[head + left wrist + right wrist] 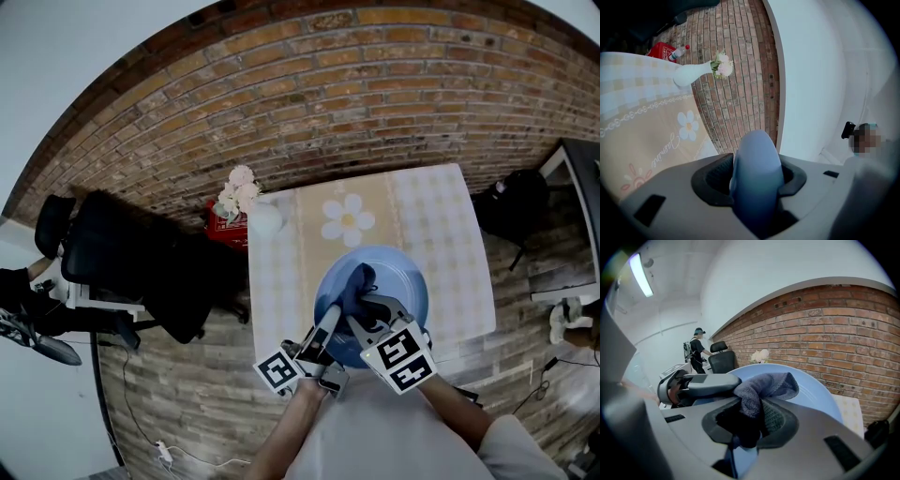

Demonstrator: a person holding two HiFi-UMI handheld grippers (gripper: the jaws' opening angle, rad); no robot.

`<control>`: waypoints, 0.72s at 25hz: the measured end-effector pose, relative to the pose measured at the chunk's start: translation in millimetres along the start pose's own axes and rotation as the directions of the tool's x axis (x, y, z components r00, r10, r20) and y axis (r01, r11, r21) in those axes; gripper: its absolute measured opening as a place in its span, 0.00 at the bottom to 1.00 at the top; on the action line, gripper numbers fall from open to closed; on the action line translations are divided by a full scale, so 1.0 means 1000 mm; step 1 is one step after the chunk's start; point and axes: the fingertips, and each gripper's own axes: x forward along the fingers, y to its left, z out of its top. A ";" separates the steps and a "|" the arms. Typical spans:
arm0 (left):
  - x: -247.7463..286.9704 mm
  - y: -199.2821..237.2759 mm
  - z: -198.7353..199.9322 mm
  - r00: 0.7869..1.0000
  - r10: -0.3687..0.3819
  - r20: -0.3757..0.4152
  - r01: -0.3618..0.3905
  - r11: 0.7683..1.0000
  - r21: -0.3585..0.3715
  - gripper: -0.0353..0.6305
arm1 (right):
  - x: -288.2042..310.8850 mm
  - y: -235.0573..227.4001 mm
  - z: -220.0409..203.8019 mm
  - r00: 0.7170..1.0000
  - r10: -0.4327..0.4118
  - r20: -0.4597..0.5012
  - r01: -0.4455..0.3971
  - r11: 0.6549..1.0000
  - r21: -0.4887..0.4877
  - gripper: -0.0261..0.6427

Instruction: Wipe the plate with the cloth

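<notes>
Between the jaws of my left tool (756,178) sits the rim of the blue plate (813,392), clamped edge-on and, as far as I can judge, held up off the tabletop (441,234) beneath it. My right tool (750,417) is closed on a bunched grey-blue cloth (764,386), whose free fold lies against the plate's face just ahead of its jaws. I judge the wiping itself is in hand. Next I'd sweep the right tool across that face, pressing the cloth on while the left tool braces against the push. The plate carries nothing but the cloth. Far ahead of the left tool, a white vase (691,74) holds pale flowers (723,65).
</notes>
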 end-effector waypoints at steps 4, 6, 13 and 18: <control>-0.002 0.000 -0.002 1.000 0.002 0.001 -0.002 1.000 -0.008 0.35 | 0.000 -0.020 0.000 1.000 -0.028 0.012 0.028 0.999 0.028 0.19; -0.002 0.000 -0.001 1.000 -0.001 -0.002 0.001 1.000 -0.002 0.35 | 0.000 -0.031 -0.001 0.999 -0.049 0.013 0.048 0.998 0.049 0.19; 0.000 0.000 0.006 1.000 -0.012 0.002 0.012 1.000 -0.021 0.35 | -0.006 -0.064 -0.012 0.996 -0.087 -0.015 0.088 0.988 0.125 0.19; 0.001 0.000 0.008 1.000 -0.017 -0.003 0.017 1.000 -0.025 0.35 | -0.017 -0.080 -0.026 0.991 -0.117 -0.059 0.124 0.982 0.142 0.19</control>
